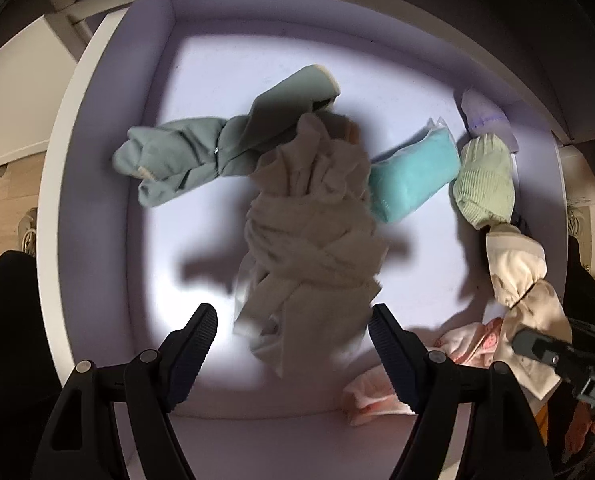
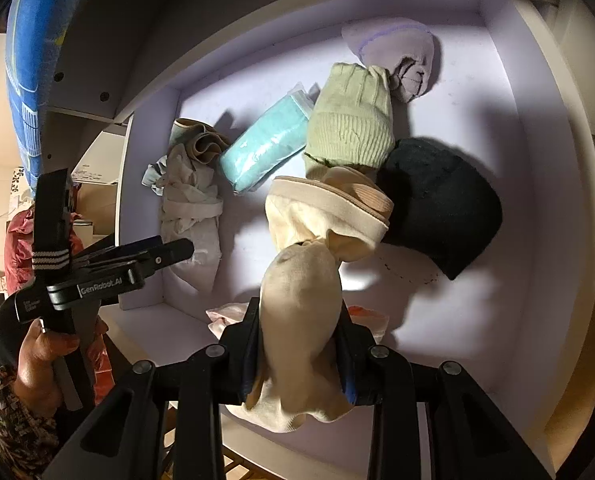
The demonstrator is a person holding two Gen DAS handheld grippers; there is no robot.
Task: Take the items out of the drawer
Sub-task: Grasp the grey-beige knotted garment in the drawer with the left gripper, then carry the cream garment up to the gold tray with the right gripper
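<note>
Inside the open drawer (image 1: 97, 184), your left gripper (image 1: 293, 332) hangs point-down over the knotted beige cloth bundle (image 1: 313, 232), its jaws spread wide with nothing pressed between them; the bundle's lower end lies just between the fingertips (image 1: 195, 340). Your right gripper (image 2: 297, 344) is clamped on the lower end of the cream sock bundle (image 2: 301, 292), whose upper part rests on the drawer floor against the green knitted roll (image 2: 349, 128) and the dark knitted item (image 2: 441, 204).

To do this step well, sink the left jaws around the thick knotted middle, not the loose tail, which would likely slip. Keep clear of the turquoise packet (image 1: 413, 172) touching the bundle's right side, and of the grey-green garment (image 1: 185, 160) lying partly under it. Lift the cream bundle straight up so its cuff does not drag its neighbours.
</note>
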